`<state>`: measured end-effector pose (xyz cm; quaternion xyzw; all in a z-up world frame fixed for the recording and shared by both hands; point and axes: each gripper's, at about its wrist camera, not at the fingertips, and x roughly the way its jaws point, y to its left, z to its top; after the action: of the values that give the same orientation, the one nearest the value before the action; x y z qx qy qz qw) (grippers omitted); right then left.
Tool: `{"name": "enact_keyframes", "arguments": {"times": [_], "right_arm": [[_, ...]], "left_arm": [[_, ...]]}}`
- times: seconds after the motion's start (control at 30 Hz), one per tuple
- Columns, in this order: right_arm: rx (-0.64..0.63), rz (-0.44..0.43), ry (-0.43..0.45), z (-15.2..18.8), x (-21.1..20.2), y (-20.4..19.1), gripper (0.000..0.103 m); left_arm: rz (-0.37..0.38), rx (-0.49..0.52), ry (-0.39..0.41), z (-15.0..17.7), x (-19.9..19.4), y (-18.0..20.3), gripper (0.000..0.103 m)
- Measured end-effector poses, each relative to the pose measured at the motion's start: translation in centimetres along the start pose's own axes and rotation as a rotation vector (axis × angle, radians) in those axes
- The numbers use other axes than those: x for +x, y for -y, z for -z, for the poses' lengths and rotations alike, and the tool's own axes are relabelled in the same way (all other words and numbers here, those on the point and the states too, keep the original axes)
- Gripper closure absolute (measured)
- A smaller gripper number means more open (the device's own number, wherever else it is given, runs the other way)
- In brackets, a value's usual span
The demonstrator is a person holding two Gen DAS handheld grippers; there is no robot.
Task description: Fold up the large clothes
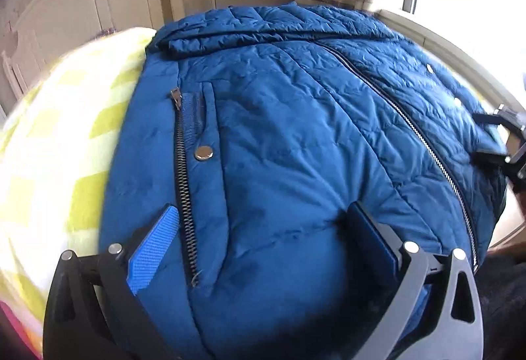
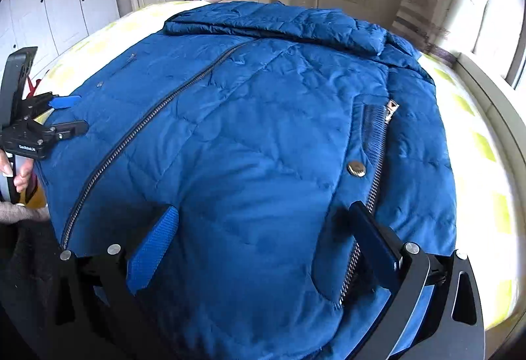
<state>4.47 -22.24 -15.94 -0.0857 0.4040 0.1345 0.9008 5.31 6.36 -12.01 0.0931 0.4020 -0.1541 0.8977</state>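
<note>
Jacket [image 1: 296,143] flat on bed, beneath both spread claws.

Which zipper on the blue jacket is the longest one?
The middle zipper running down the jacket front. The pocket zippers beside the round snaps are much shorter.

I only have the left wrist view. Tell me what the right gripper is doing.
Observer: The right gripper is open over the near edge of the blue jacket, holding nothing.
Operator: Describe what is by its right-hand finger.
Observer: A pocket zipper runs up from that finger, with a metal snap just left of it.
Operator: Report what is beyond that side of the jacket.
Observer: A yellow-checked sheet shows to the right of the jacket.
</note>
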Motion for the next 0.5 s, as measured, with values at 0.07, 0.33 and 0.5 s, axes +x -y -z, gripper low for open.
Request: {"name": "enact_keyframes", "arguments": {"times": [0.07, 0.33, 0.5], "right_arm": [[-0.013, 0.033, 0.054, 0.0, -1.7, -0.1, 0.006], [0.129, 0.031, 0.006, 2.6, -1.4, 4.1, 0.005], [0.187, 0.067, 0.022, 4.5, -3.8, 6.6, 0.006]], "left_arm": [[-0.034, 0.008, 0.042, 0.1, -1.3, 0.0, 0.002], [-0.026, -0.081, 0.001, 2.2, -1.3, -3.4, 0.002], [-0.045, -0.159, 0.030, 3.1, -3.4, -5.9, 0.002]]}}
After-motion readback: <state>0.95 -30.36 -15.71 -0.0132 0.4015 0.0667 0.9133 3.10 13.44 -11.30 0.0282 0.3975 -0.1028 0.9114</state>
